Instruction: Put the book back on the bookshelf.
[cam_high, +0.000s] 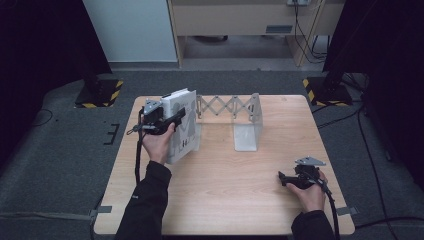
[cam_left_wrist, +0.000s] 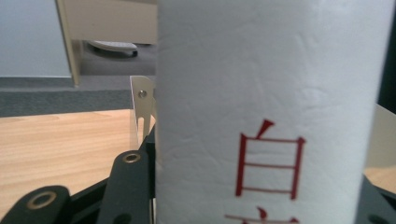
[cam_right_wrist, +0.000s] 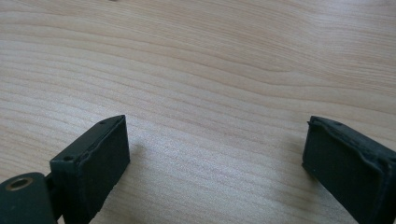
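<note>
The book (cam_high: 182, 125) stands upright at the upper left of the high view, its far edge against the left end plate of the rack (cam_high: 235, 112), with the left claw (cam_high: 175, 119) clamped on its spine side. The likely trouble, as I judge it, is a tip or a slide: the book is tall and narrow, gripped near its upper half, so a twist of the hand could swing its foot across the tabletop (cam_high: 225, 190) or knock the light folding rack out of line. The left gripper view adds what the high view cannot: the white textured spine (cam_left_wrist: 271, 93) pressed close between the jaws, red characters printed on it, and a metal plate (cam_left_wrist: 141, 109) just behind. The right claw (cam_high: 283, 178) rests low on the tabletop at lower right, and its own view shows its jaws spread wide over bare wood, holding nothing.
</note>
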